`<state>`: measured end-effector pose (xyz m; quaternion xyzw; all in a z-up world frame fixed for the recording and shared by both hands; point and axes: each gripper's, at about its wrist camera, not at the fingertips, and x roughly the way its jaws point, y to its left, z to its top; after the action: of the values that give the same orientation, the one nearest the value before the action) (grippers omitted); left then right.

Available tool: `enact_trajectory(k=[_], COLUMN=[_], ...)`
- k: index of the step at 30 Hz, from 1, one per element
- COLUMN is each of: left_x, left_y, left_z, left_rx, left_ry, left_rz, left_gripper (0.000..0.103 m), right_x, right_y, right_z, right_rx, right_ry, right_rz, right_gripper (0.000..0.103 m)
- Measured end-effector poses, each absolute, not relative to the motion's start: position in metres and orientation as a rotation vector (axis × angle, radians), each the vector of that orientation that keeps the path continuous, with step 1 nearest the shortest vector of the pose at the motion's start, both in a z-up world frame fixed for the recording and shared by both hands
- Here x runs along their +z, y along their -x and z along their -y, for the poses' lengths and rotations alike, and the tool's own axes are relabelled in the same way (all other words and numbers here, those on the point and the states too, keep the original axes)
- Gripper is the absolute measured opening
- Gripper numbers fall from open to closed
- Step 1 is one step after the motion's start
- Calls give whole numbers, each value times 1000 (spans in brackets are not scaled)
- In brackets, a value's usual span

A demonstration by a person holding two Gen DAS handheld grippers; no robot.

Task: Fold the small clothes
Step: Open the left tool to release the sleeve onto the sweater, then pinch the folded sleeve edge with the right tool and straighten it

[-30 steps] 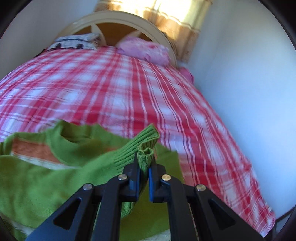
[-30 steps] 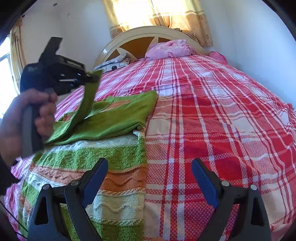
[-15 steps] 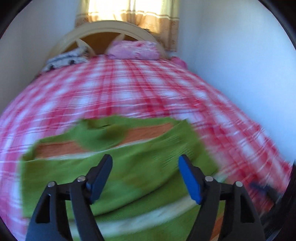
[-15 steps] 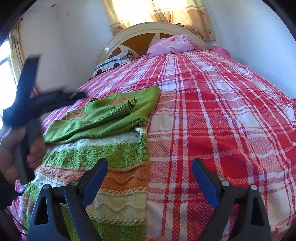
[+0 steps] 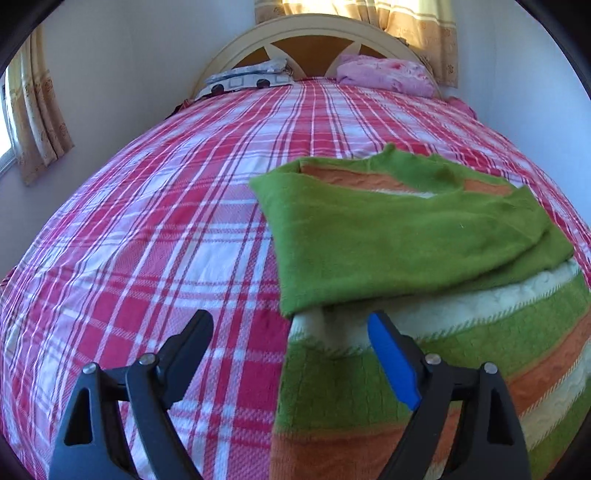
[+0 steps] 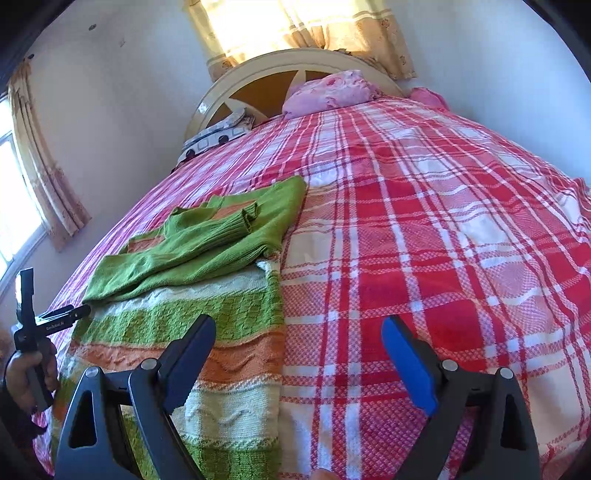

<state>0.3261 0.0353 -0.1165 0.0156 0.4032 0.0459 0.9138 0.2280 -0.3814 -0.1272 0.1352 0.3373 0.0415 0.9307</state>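
Both grippers, left [image 5: 290, 330] and right [image 6: 298, 334], gape empty; only the right view shows the sweater [image 6: 207, 273] cuff [image 6: 251, 217] at 11 o'clock.

Green sweater [image 5: 406, 240] banded with orange and cream stripes, bedspread [image 5: 166, 221] checked in red, pink and white plaid, pink pillow [image 5: 384, 74], cream headboard [image 6: 280, 70] with orange panels, tan patterned curtains [image 6: 314, 29], black grippers tipped with one blue pad [image 5: 391, 365].
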Motion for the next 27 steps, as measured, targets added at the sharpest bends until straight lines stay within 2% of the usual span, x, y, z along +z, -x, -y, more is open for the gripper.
enact_trajectory(k=[6,8,10,14,17,25,26,27], left_x=[-131,-136,-138,-141,-141,-144,-144,-144], left_y=[-345,-347,-346,-344,-342,-344,-344,-343], left_z=[-48,-55,-60,-62,-60,-66,-66,-66], left_rx=[153,159,155,154,160,134,134,133], left_ry=[-4,23,57,84,74,115,114,117], left_rz=[-872,-892,-900,-905,-898,-910,-910,-910], left_gripper=[89,100,101,103,103,103,103,103], right_x=[-123,-118,-111,-84,-74,-120,-125,-127], right_y=[-223,-224,-230,-258,-295,-387,-392,-394], right_z=[384,381,377,362,342,304,300,298], right_rx=[65,65,50,80,95,100,85,85], right_ry=[-280,-264,-259,-231,-158,-138,-117,-105], right_rz=[-664,-670,-693,-678,-698,-919,-921,-922], right_gripper=[92,92,92,81,81,80,66,36])
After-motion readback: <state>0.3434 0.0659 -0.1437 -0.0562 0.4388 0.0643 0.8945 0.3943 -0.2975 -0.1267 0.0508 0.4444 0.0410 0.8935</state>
